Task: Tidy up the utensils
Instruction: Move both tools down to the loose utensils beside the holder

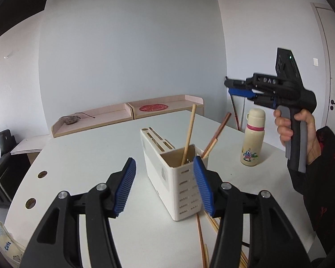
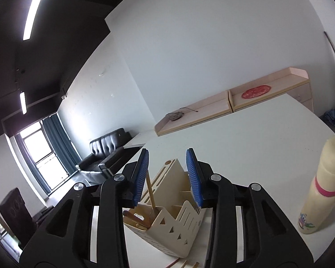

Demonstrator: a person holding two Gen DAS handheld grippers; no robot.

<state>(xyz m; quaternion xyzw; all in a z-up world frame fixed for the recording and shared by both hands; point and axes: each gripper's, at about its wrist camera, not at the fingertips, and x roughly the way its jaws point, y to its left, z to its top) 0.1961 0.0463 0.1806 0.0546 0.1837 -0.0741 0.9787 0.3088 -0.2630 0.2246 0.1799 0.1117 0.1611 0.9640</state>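
You have the cream utensil holder (image 1: 178, 183) upright on the table — two chopsticks (image 1: 189, 134) lean in its front compartment. More chopsticks (image 1: 202, 241) lie flat beside its base.

Both grippers share one build — black plastic linkage arms with round silver screws at the pivots, and ribbed blue pads on the fingers. The right gripper (image 1: 231, 87) has a black pistol grip with grey strips and raised lettering along its body; the sleeve (image 1: 323, 167) behind it is black with small red figures
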